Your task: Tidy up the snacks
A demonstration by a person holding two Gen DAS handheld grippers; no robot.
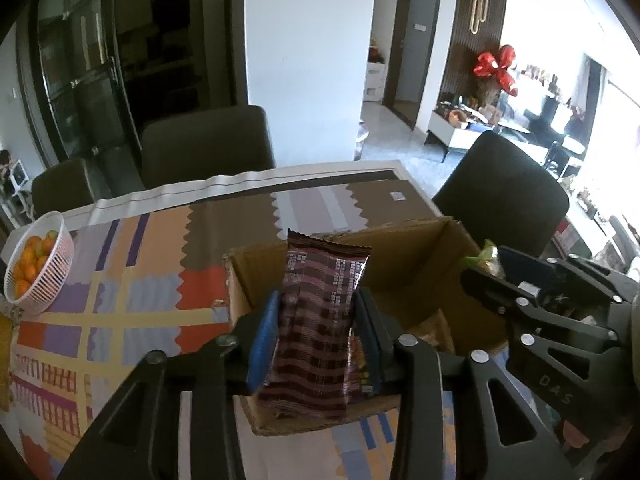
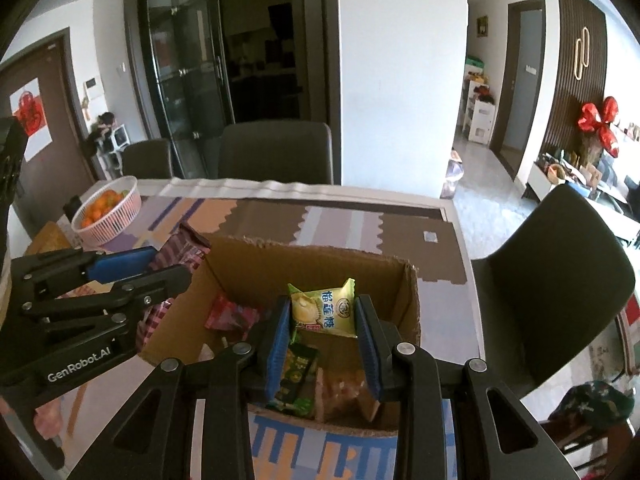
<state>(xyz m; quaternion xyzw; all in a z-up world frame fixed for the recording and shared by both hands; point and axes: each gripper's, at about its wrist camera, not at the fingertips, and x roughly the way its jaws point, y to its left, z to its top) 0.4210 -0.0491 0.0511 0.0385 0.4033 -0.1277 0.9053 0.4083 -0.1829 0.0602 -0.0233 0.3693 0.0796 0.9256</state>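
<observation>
An open cardboard box (image 1: 404,256) stands on the patterned table; it also shows in the right wrist view (image 2: 280,268). My left gripper (image 1: 316,332) is shut on a dark red checked snack packet (image 1: 320,312), held upright over the box's near left corner. My right gripper (image 2: 322,328) is shut on a yellow-green durian candy packet (image 2: 326,306), held over the box's opening. Inside the box lie a red packet (image 2: 228,314), a green packet (image 2: 296,376) and an orange-brown packet (image 2: 344,392). Each gripper shows in the other's view: the right one (image 1: 480,276), the left one (image 2: 160,264).
A pink-white basket of oranges (image 1: 36,268) stands at the table's left edge; it also shows in the right wrist view (image 2: 106,210). Dark chairs (image 1: 208,144) (image 1: 504,192) stand at the far side and right end. The tablecloth (image 1: 120,280) covers the table.
</observation>
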